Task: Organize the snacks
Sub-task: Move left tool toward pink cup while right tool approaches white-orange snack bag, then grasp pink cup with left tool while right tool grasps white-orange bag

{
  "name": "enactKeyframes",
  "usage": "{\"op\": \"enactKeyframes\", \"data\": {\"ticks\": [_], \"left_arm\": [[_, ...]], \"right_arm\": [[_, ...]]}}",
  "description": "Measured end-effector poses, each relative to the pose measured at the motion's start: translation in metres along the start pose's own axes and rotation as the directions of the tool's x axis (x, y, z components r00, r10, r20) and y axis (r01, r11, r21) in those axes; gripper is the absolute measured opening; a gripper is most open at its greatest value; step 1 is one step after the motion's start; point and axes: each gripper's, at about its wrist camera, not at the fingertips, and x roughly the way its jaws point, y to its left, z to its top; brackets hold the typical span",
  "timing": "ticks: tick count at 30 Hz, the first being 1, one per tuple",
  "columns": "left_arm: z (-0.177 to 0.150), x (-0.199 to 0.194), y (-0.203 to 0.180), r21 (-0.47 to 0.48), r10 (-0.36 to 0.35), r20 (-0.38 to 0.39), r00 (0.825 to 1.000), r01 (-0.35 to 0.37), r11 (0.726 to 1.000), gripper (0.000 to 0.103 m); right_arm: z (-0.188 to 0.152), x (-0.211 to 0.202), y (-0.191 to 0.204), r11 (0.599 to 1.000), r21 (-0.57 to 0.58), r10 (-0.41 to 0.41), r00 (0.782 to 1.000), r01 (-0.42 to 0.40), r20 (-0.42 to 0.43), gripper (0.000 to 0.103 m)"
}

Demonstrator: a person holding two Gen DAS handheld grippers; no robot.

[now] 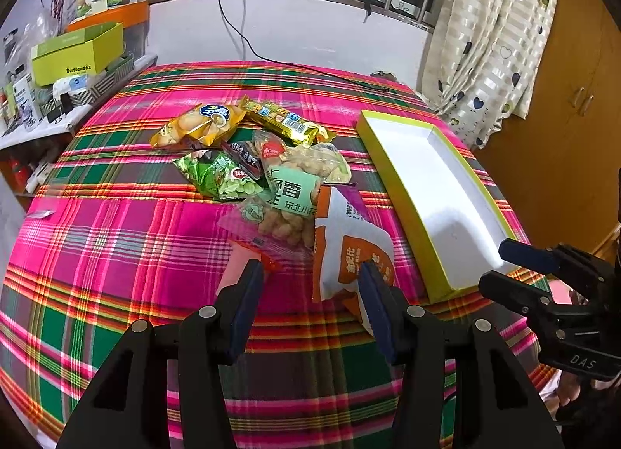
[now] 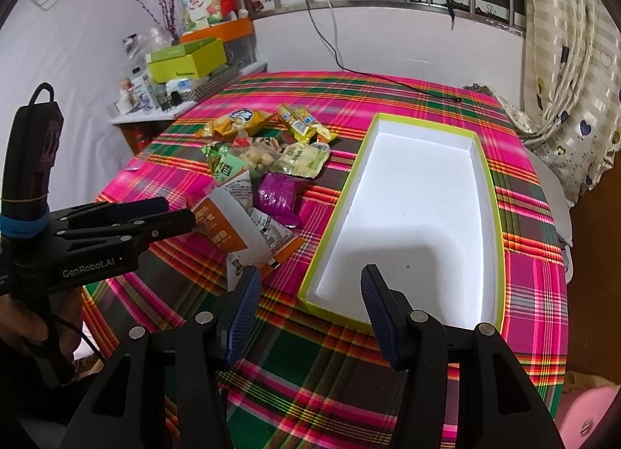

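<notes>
While the loose heap of snack packets (image 1: 256,161) lies on the pink-and-green plaid cloth (image 1: 116,254) covering the table, your shallow rectangular cardboard box with a lime-green rim and white inside (image 2: 411,216) sits just beside it, toward your right, with nothing in it. Nearest you in the heap is a white-and-orange foil pouch (image 1: 349,247), touching a clear bag of pale puffed pieces (image 1: 283,220). Behind those lie a green packet (image 1: 221,177), a yellow biscuit bag (image 1: 198,124) and a long gold wrapper (image 1: 287,120); from the right wrist view a crumpled purple packet (image 2: 277,196) shows beside the pouch.

Your left gripper (image 1: 310,274) hangs over the near edge of the heap with its blue-padded fingers (image 1: 248,293) spread apart and nothing between them. Your right gripper (image 2: 310,282) hovers above the near end of the box, fingers likewise released and holding nothing.

Farther off, a black cable (image 1: 310,68) trails across the cloth's far side, a side shelf carries a lime-green carton (image 1: 73,56), and a heart-print curtain (image 1: 485,41) hangs at the barred window.
</notes>
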Motion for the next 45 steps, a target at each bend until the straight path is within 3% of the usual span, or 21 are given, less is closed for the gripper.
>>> {"op": "enactKeyframes", "data": {"ticks": [30,45], "left_arm": [[0.004,0.0,0.032,-0.061,-0.001,0.019,1.0,0.002,0.998,0.052],[-0.007,0.026,0.047,-0.047,-0.047,-0.058,0.997,0.044,0.998,0.052]], "right_arm": [[0.02,0.019,0.021,0.999,-0.031,0.022,1.0,-0.022,-0.012,0.053],[0.018,0.026,0.025,0.998,-0.047,0.048,0.998,-0.049,-0.038,0.053]]}}
